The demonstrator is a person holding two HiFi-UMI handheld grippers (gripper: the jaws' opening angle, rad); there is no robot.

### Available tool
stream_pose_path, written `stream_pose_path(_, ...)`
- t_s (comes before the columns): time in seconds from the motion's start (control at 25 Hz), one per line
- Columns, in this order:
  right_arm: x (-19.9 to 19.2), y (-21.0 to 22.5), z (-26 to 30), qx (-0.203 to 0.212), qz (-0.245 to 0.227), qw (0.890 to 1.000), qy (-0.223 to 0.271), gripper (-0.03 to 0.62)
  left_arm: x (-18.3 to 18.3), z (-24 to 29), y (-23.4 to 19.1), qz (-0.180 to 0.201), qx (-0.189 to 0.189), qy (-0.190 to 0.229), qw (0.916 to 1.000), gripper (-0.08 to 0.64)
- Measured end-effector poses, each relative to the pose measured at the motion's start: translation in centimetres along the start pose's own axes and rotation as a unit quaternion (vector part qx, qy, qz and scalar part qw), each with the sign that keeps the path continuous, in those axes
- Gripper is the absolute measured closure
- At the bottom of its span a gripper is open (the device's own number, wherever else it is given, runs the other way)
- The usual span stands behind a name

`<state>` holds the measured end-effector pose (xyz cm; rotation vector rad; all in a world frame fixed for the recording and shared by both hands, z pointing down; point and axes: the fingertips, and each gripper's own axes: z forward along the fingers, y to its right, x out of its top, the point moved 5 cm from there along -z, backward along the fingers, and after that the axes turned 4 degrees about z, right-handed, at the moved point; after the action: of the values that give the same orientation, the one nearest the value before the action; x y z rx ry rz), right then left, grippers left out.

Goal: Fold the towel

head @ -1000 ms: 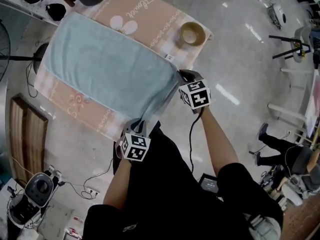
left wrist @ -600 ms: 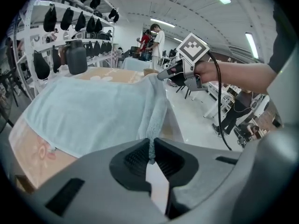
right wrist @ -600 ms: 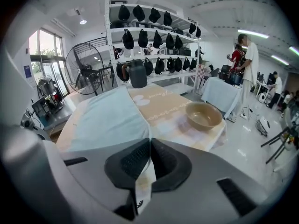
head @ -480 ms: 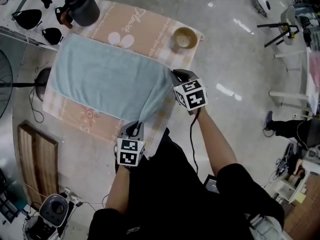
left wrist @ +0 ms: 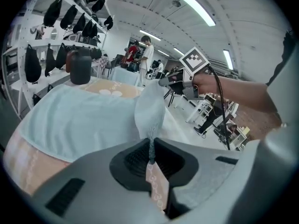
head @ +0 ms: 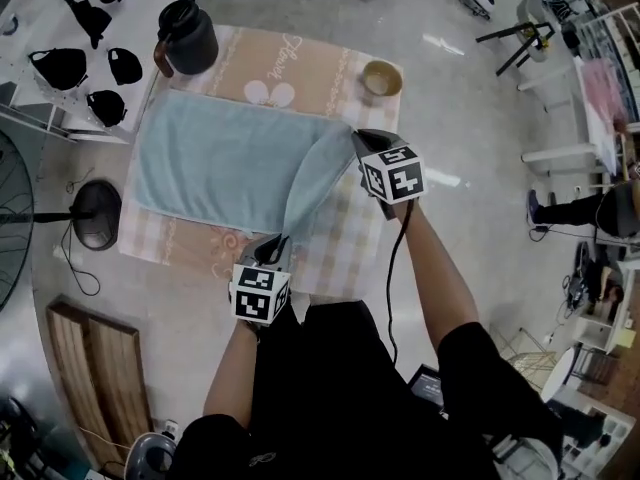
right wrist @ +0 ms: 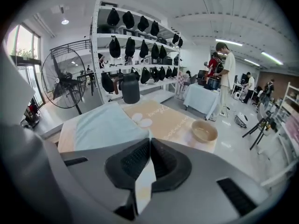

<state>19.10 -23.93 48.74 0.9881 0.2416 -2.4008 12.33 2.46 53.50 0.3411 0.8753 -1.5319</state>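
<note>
While the pale blue towel (head: 220,163) lies spread on the patterned tablecloth (head: 340,253) seen from overhead, its near edge hangs raised between the left gripper (head: 276,245) and the right gripper (head: 360,144). Along the left jaws, they are pinched tight on one towel corner. Along the right jaws, they are clamped on the other corner, with a bowl (right wrist: 203,130) beyond.

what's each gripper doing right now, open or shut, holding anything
Left gripper: shut on one near corner of the towel.
Right gripper: shut on the towel's other near corner.
</note>
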Motion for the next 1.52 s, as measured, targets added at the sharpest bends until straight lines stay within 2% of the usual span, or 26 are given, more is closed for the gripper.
stream_pose_path(0.2,1.8,-2.5,-0.1,-0.017,0.023,1.000,0.006,0.578,0.7,-2.0,-2.6,0.008,-0.014,0.002,0.9999,0.531)
stream_pose_path(0.36,3.7,-3.5,0.7,-0.010,0.039,0.999,0.013,0.578,0.8,-2.8,-4.6,-0.009,-0.014,0.003,0.9999,0.531)
stream_pose_path(0.48,6.0,-4.0,2.6,0.010,0.053,0.998,0.020,0.578,1.6,-2.9,-7.1,-0.024,-0.005,0.005,0.9997,0.531)
stream_pose_path(0.68,8.7,-6.6,6.7,0.056,0.069,0.996,0.018,0.578,1.4,-3.2,-10.9,-0.081,0.012,0.005,0.9966,0.531)
stream_pose_path(0.84,11.1,-9.1,9.4,0.078,0.069,0.994,0.018,0.578,1.2,-4.4,-13.7,-0.087,0.027,-0.003,0.9958,0.530)
stream_pose_path(1.0,12.1,-12.0,12.6,0.079,0.059,0.995,0.014,0.578,0.6,-5.0,-17.9,-0.103,0.037,-0.002,0.9940,0.530)
stream_pose_path(1.52,16.4,-21.8,21.2,0.055,0.083,0.995,-0.007,0.578,-0.7,-7.9,-29.1,-0.118,-0.031,-0.022,0.9923,0.529)
